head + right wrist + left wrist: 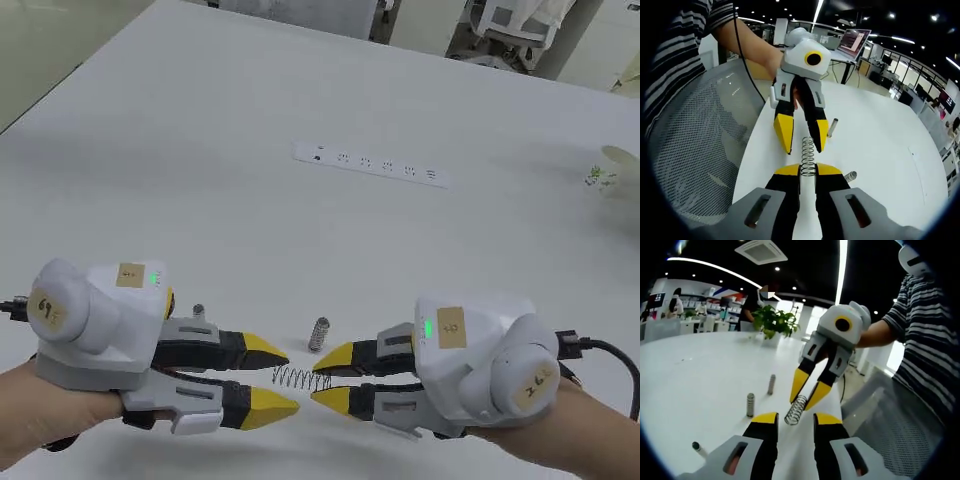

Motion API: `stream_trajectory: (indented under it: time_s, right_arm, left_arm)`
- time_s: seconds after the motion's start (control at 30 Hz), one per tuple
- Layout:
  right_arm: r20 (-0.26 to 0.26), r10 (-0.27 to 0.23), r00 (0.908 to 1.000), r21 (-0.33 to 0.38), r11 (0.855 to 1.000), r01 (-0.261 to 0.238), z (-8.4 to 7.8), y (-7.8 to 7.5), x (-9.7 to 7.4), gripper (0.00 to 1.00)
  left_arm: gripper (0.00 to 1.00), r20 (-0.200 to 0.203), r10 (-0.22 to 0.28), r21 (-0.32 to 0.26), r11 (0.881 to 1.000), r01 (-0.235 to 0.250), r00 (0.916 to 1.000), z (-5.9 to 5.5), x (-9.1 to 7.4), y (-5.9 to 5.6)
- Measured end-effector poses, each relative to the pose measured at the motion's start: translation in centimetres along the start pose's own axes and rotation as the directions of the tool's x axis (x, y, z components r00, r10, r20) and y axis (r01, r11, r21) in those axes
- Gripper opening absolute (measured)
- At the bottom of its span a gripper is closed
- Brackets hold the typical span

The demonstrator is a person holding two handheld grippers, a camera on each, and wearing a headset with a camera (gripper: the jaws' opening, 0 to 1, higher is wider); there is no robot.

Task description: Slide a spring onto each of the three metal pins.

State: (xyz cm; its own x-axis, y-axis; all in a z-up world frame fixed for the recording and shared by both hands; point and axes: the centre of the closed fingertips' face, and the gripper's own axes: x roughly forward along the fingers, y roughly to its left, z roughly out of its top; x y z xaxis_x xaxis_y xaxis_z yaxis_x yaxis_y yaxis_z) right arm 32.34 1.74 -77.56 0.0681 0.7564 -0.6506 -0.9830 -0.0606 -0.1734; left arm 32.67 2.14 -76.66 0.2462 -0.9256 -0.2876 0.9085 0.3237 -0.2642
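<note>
Right gripper (808,171) pinches a spring (300,378) over the table (250,110); left gripper (796,417) gapes wide around the spring's other end.

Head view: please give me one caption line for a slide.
Right gripper holds a spring in its fingers, facing the open left gripper; behind, a spring-fitted pin stands on the table.

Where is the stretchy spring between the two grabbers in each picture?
Head view: the spring is low in the middle, between the left gripper and the right gripper.
Left gripper view: low centre, slanting up toward the right gripper.
Right gripper view: centre, running up from between this gripper's own fingers.
Shared landmark: the spring-covered pin, just beside it.
</note>
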Motion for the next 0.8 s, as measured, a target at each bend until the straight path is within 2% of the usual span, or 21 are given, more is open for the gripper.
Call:
stream_trajectory:
  time_s: [0.2, 0.33, 0.8]
  right_arm:
    - [0.011, 0.013, 0.9999, -0.003, 1.0, -0.013, 0.4, 0.3, -0.3, 0.07]
    - [0.014, 0.015, 0.9998, -0.005, 1.0, -0.015, 0.6, 0.4, -0.4, 0.07]
    - [0.018, 0.032, 0.9993, 0.009, 0.999, -0.032, 0.7, 0.6, -0.5, 0.07]
  left_arm:
    - [0.14, -0.004, -0.027, 0.012, 1.0, 0.027, 0.9996, 0.2, 0.4, -0.3]
    - [0.07, -0.003, -0.041, 0.019, 0.999, 0.041, 0.9992, 0.4, 0.6, -0.5]
    - [0.03, -0.006, -0.081, 0.062, 0.995, 0.082, 0.9967, 0.4, 0.5, -1.1]
